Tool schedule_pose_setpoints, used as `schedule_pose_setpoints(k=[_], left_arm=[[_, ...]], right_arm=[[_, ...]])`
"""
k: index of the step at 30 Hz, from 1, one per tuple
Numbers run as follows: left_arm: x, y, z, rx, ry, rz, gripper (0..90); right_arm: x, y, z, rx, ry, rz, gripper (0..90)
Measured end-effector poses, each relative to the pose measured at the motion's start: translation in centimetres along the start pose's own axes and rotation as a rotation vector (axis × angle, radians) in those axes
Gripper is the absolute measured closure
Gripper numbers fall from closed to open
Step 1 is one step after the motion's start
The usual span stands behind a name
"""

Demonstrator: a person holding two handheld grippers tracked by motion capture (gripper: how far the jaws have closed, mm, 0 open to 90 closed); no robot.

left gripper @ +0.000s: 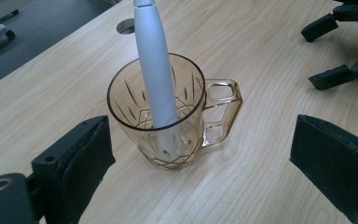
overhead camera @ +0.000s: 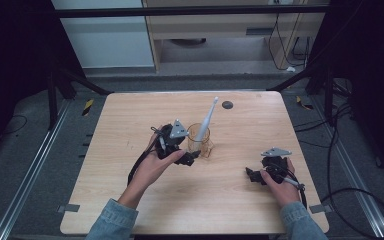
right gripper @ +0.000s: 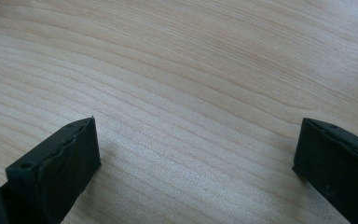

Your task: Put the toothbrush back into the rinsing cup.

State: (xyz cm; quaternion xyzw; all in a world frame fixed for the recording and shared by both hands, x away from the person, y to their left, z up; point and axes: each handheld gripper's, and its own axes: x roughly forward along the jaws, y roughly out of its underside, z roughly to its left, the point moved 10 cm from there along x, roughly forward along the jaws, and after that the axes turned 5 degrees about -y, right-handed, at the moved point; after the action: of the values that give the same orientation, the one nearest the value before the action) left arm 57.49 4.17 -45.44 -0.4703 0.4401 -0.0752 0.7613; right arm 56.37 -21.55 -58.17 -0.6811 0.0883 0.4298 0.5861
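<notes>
A clear amber glass mug (overhead camera: pixel 199 140) (left gripper: pixel 165 116) stands upright near the table's middle, handle toward the right gripper. A white electric toothbrush (overhead camera: pixel 207 119) (left gripper: pixel 154 70) stands in it, leaning on the rim. My left gripper (overhead camera: pixel 187 157) (left gripper: pixel 200 158) is open just short of the mug, its jaws wide on either side and apart from the glass. My right gripper (overhead camera: pixel 252 175) (right gripper: pixel 196 163) rests low over bare wood at the front right, open with nothing between its jaws. It also appears in the left gripper view (left gripper: pixel 340 51) at the upper right.
The light wooden table (overhead camera: pixel 130 125) has a round dark cable hole (overhead camera: pixel 227 104) behind the mug. Metal rails and cables run along the floor on both sides. A pale cabinet (overhead camera: pixel 230 30) stands beyond the far edge.
</notes>
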Motion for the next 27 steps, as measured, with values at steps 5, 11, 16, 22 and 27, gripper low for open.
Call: schedule_pose_setpoints(k=[5, 11, 16, 22, 27], left_arm=[[-0.3, 1.1, 0.6, 0.009, -0.023, 0.033, 4.8], [-0.3, 2.7, 1.5, -0.005, -0.051, 0.065, 5.0], [-0.3, 3.8, 1.9, -0.024, -0.055, 0.080, 5.3], [-0.2, 5.1, 2.5, -0.044, -0.064, 0.101, 5.3], [0.0, 7.2, 4.3, -0.089, -0.089, 0.135, 5.3]], right_arm=[[0.0, 0.0, 0.0, 0.000, -0.001, 0.000, 0.4], [0.0, 0.0, 0.0, 0.001, -0.001, 0.000, 0.4], [0.0, 0.0, 0.0, 0.003, -0.003, 0.000, 0.4], [0.0, 0.0, 0.0, 0.003, -0.002, 0.000, 0.4], [0.0, 0.0, 0.0, 0.001, -0.001, 0.000, 0.4]])
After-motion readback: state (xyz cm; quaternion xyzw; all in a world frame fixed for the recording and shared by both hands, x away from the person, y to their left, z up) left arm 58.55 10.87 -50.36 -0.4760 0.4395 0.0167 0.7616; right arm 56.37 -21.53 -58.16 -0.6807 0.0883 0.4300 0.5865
